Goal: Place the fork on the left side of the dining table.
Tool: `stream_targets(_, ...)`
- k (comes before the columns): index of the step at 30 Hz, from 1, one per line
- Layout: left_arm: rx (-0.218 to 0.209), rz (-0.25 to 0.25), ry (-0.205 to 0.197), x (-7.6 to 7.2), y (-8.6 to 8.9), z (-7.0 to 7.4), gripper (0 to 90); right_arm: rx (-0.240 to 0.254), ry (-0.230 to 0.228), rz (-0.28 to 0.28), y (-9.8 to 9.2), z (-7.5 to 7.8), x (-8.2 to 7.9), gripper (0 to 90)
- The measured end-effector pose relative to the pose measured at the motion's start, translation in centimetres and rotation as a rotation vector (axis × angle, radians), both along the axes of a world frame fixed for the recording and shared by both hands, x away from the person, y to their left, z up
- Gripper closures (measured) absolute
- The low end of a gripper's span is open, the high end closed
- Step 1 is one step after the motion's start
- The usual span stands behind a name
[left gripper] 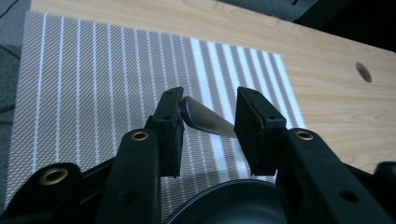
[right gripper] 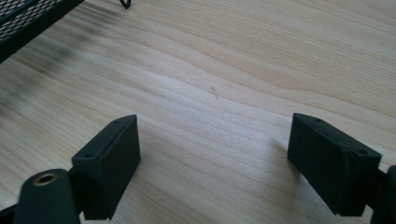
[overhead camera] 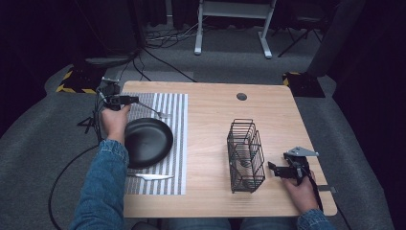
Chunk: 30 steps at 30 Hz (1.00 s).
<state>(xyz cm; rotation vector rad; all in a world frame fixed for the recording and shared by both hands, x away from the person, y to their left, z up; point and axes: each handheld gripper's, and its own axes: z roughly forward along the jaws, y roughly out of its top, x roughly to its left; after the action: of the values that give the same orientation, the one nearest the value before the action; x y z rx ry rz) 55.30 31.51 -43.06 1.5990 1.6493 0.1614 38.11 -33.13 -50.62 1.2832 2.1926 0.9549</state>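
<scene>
At upper left of the high view, the left gripper (overhead camera: 125, 100) brackets a fork handle (left gripper: 205, 120), jaws part-open; the right gripper (overhead camera: 280, 170) idles wide open, empty.

A lab or studio recording bay.
A lone wooden table (overhead camera: 215, 115) stands on grey carpet (overhead camera: 33, 139); black curtains (overhead camera: 57, 28), loose cables (overhead camera: 163, 38) and a stand's white legs (overhead camera: 230, 28) lie beyond.
</scene>
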Motion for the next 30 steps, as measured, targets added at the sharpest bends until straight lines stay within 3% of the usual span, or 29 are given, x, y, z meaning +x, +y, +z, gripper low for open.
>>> stream_targets(18,-0.023,0.040,0.046,0.2,1.4,-1.7,58.5,0.000,0.000,-0.001,0.0,0.0,0.0,17.1)
stream_targets(30,-0.007,0.059,0.070,0.1,1.6,-2.4,54.8,0.000,0.000,-0.001,0.0,0.0,0.0,17.1)
